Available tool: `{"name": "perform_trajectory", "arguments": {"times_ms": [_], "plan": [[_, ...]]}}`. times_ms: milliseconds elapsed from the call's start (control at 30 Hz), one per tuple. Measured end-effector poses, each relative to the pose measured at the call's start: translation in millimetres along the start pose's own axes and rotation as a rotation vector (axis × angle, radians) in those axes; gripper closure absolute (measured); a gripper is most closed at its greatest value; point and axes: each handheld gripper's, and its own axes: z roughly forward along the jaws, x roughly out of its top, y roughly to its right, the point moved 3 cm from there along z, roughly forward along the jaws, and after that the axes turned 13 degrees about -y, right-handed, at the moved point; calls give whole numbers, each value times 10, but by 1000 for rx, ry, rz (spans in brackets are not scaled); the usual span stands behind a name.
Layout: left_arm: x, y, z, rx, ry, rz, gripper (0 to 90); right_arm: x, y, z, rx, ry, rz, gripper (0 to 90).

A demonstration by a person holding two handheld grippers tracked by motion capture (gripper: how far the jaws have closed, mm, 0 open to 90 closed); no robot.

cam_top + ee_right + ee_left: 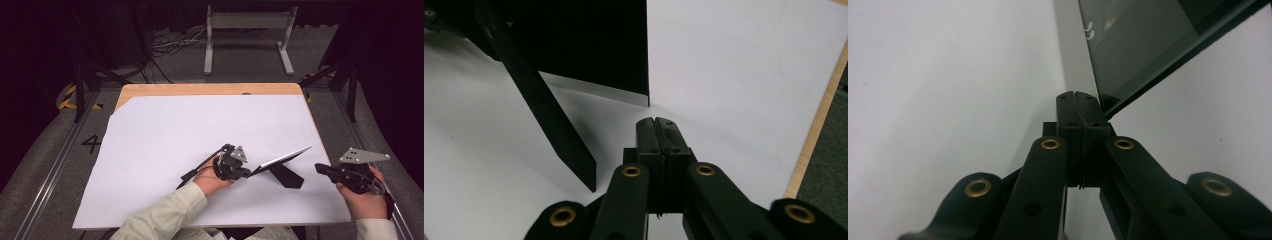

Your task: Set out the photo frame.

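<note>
A thin dark picture frame (282, 159) leans tilted on its black prop leg (287, 177) on the white sheet (200, 125), right of centre. My left gripper (248, 172) is shut, its tips right at the frame's lower left corner. In the left gripper view the pads (1068, 110) meet with nothing seen between them, and the frame's glass (1148, 45) and silver edge rise just beyond. My right gripper (320, 167) is shut and empty, a short way right of the frame. The right gripper view has its closed tips (656, 122) facing the frame's black back (589, 45) and leg (549, 120).
The white sheet covers most of a wooden table (200, 89), whose right edge (819, 125) lies close beside my right gripper. A grey metal stand (247, 22) and cables (170, 45) sit on the floor beyond the table.
</note>
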Motion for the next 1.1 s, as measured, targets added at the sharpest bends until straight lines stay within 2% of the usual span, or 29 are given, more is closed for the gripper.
{"name": "perform_trajectory", "arguments": {"times_ms": [333, 567, 1100], "plan": [[72, 156, 70, -33, -28, 65, 900, 9, -9, -23, -10, -12, 3, 894], [102, 207, 107, -54, -30, 70, 900, 11, -9, -29, -16, -17, 5, 892], [233, 392, 211, -95, -47, 127, 900, 13, -3, -74, -19, -16, 20, 892]]}}
